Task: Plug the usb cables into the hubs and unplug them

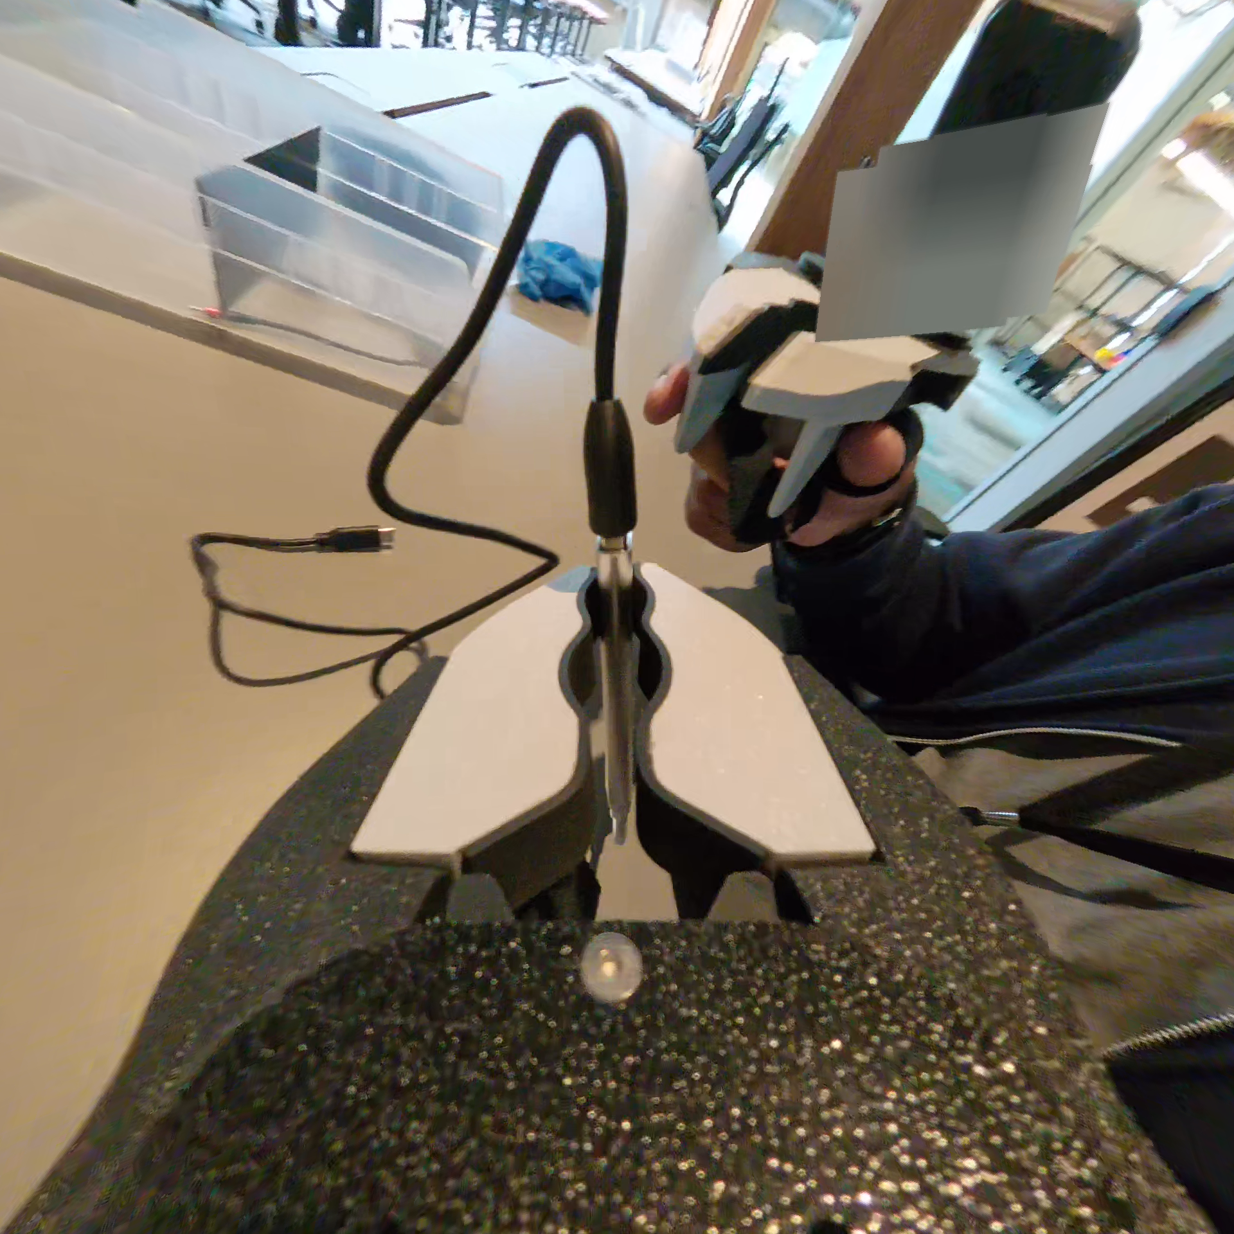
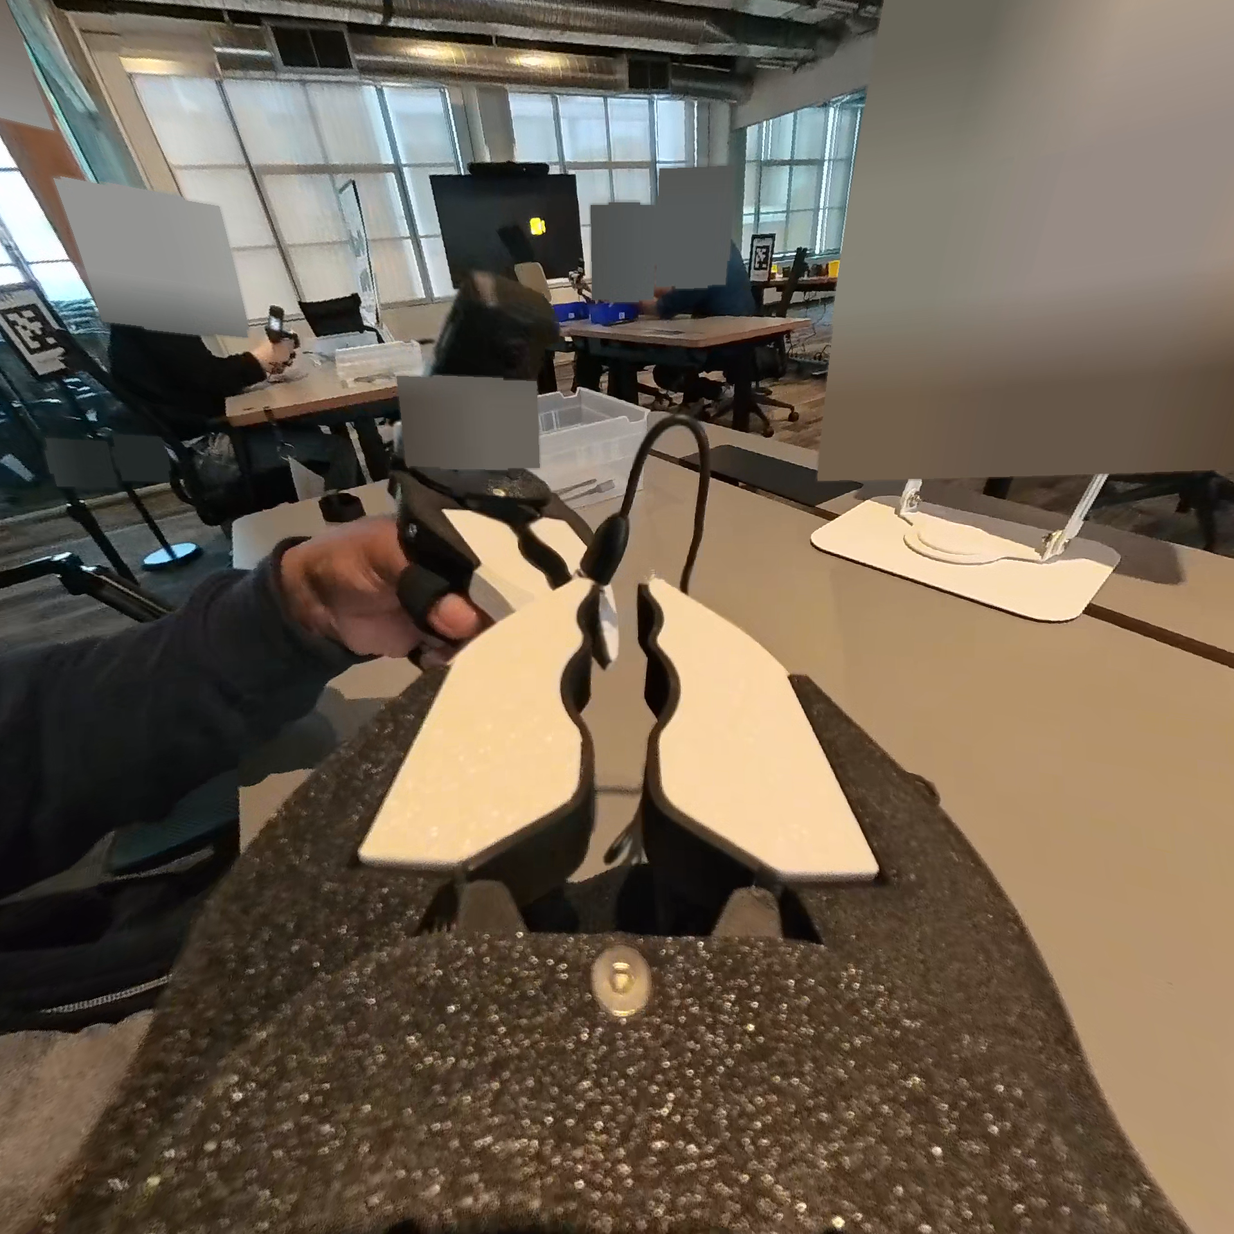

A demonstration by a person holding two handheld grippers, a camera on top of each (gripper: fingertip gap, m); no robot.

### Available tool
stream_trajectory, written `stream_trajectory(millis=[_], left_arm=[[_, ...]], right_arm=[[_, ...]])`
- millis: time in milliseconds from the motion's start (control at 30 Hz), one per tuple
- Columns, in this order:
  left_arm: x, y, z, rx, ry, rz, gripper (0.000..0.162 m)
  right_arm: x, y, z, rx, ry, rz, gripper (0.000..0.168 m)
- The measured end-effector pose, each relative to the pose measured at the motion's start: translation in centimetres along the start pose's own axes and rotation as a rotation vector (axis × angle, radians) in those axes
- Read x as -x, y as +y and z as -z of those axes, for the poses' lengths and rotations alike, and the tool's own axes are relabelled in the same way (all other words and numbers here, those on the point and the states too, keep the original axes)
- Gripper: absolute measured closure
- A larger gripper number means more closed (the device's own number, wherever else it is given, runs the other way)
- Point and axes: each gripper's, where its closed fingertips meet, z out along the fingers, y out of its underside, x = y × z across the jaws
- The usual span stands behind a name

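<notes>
My left gripper (image 1: pixel 614 574) is shut on a thin silver hub (image 1: pixel 618 701), held edge-on and upright above the tan table (image 1: pixel 120 701). The hub's thick black cable (image 1: pixel 604 267) arches up from its black collar and drops to the table. A thinner black cable ending in a small plug (image 1: pixel 354 537) lies on the table to the left. My right gripper (image 2: pixel 613 591) is open and empty, its tips close to the hub (image 2: pixel 604 628). It also shows in the left wrist view (image 1: pixel 754 441), in a hand to the right of the hub. The left gripper (image 2: pixel 507 554) shows beyond it.
A clear plastic bin (image 1: pixel 347 220) and a blue crumpled cloth (image 1: pixel 557 274) lie at the far side of the table. A white flat stand base (image 2: pixel 961 567) sits at the right. People work at other tables (image 2: pixel 668 334) behind. My dark sleeve (image 1: pixel 1001 601) crosses the right. The small plug (image 1: pixel 354 537) is about 20 cm from both grippers' fingertips.
</notes>
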Motion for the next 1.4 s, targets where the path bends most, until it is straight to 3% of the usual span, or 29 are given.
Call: stream_trajectory(millis=[200,433,667,900,1400], left_arm=[[-0.9,0.5,-1.0,0.000,0.095,0.055,0.154],[0.4,1.2,-1.7,0.068,-0.150,-0.153,0.155],[0.6,1.3,-2.5,0.112,-0.329,-0.316,0.155],[0.6,1.3,-2.5,0.129,-0.388,-0.327,0.155],[1.1,1.7,-3.0,0.181,-0.424,-0.327,0.155]], right_arm=[[-0.2,0.7,-1.2,0.037,-0.003,-0.009,0.156],[-0.1,0.9,-2.0,0.018,-0.004,-0.039,0.148],[0.0,1.2,-2.0,0.010,0.042,0.002,0.160],[-0.1,1.3,-2.0,0.004,0.110,0.108,0.161],[-0.7,2.2,-1.8,0.045,0.103,0.014,0.159]])
